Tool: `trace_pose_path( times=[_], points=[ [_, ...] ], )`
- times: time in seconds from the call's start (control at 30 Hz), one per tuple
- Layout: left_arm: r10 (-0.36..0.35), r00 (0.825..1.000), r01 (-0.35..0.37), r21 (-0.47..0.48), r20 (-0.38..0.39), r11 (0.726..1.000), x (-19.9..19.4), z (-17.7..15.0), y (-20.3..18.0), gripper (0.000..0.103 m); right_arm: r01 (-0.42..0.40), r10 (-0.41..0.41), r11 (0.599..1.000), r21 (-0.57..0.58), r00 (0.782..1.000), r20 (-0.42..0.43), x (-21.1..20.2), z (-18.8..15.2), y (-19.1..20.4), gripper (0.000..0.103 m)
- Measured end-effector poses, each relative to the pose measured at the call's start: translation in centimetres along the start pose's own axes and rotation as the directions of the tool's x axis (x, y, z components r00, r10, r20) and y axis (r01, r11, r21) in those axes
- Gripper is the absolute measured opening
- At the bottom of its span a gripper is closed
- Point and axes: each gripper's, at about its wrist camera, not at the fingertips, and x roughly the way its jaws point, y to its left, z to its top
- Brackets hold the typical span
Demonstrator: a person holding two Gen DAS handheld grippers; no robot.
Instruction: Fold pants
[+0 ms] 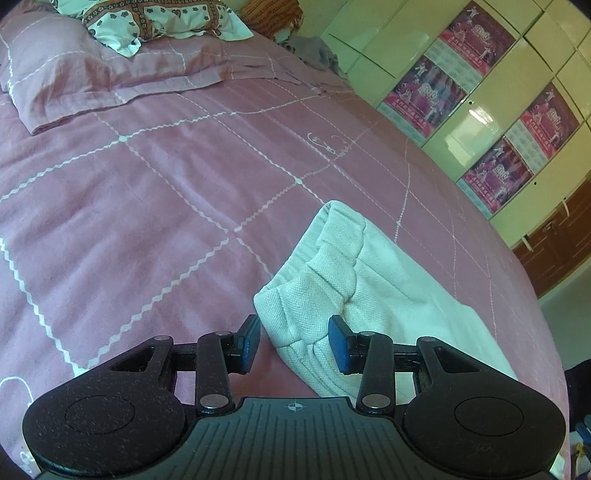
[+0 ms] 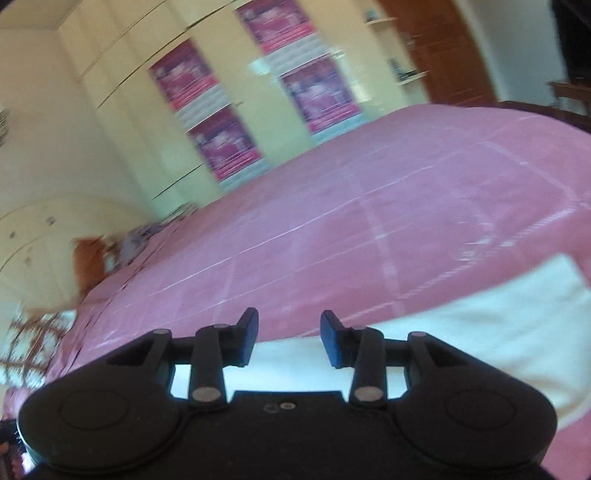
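Note:
The white pants [image 1: 369,280] lie folded into a thick bundle on the pink bedspread [image 1: 147,184], with the gathered waistband end toward me. My left gripper [image 1: 295,343] hovers over that near end with its blue pads apart. The cloth shows in the gap between them, but neither pad presses on it. In the blurred right wrist view the pants [image 2: 480,332] stretch as a white band below and to the right of my right gripper [image 2: 288,339]. That gripper stands open above the bedspread [image 2: 369,203] with nothing between its fingers.
A pink pillow [image 1: 74,81] and a patterned cloth [image 1: 155,18] lie at the head of the bed. Grey clothing [image 1: 314,55] sits at the far edge. A cream wardrobe [image 1: 480,92] with magenta posters [image 2: 221,147] runs along the bed's far side.

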Motion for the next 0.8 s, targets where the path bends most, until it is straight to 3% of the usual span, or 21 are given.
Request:
trace_pose_path(
  times=[0.13, 0.23, 0.37, 0.47, 0.63, 0.8],
  points=[
    [-0.012, 1.000, 0.012, 0.033, -0.009, 0.999, 1.1, 0.3, -1.0, 0.040, -0.191, 0.165, 0.972, -0.137, 0.970, -0.181, 10.5, 0.5, 9.1, 0.040],
    [0.009, 0.999, -0.007, 0.066, -0.035, 0.998, 2.1, 0.5, -1.2, 0.029, -0.277, 0.217, 0.944, -0.180, 0.931, -0.292, 18.1, 0.6, 13.2, 0.040],
    [-0.046, 0.999, 0.046, 0.024, -0.009, 0.999, 1.6, 0.2, -0.3, 0.019, -0.337, 0.231, 0.917, -0.214, 0.885, -0.405, 25.7, 0.5, 16.1, 0.040],
    [-0.061, 0.998, 0.061, -0.008, 0.006, 0.998, 1.6, -0.2, 0.2, 0.018, -0.370, 0.214, 0.894, -0.251, 0.847, -0.488, 28.5, -1.1, 17.6, 0.038],
    [-0.047, 0.998, 0.047, -0.003, 0.034, 0.999, 1.7, -0.8, -0.2, 0.018, -0.398, 0.206, 0.878, -0.265, 0.815, -0.542, 31.0, -2.1, 17.9, 0.034],
    [-0.036, 0.998, 0.036, 0.004, 0.049, 0.999, 1.4, -1.2, -0.5, 0.018, -0.380, 0.142, 0.852, -0.359, 0.830, -0.540, 31.4, -2.8, 18.6, 0.034]
  ],
)
